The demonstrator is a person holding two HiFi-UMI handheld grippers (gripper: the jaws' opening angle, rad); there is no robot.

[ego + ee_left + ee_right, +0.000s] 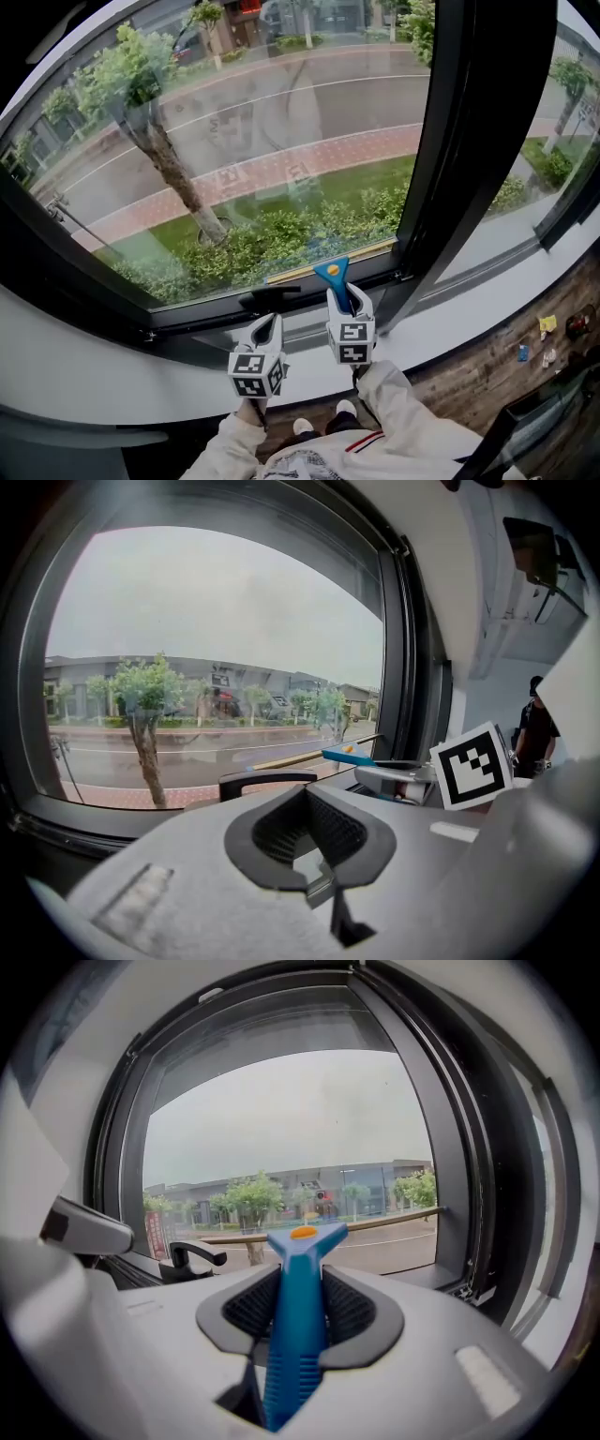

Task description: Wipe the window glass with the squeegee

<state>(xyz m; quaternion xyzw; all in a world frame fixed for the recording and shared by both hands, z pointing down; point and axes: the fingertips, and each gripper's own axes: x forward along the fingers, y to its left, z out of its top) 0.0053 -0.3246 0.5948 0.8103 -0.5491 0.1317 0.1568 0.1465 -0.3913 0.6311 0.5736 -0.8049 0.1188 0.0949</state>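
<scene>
Supports: sill & floor below the window glass (262,141).
Pale sill (84,361) runs L to R under the dark lower frame (187,314); a black handle (270,296) sits on that frame near ctr, just above the sill. Floor (469,375) is dark wood plank, on the room side of the sill. I stand on it at btm ctr: L shoe (302,427) & R shoe (347,409), near each other. At far R a small cluster lies on the planks near the sill base: yellow item (547,323), blue item (523,353), pale item (549,356) just beside the blue. Item types too small to tell.
</scene>
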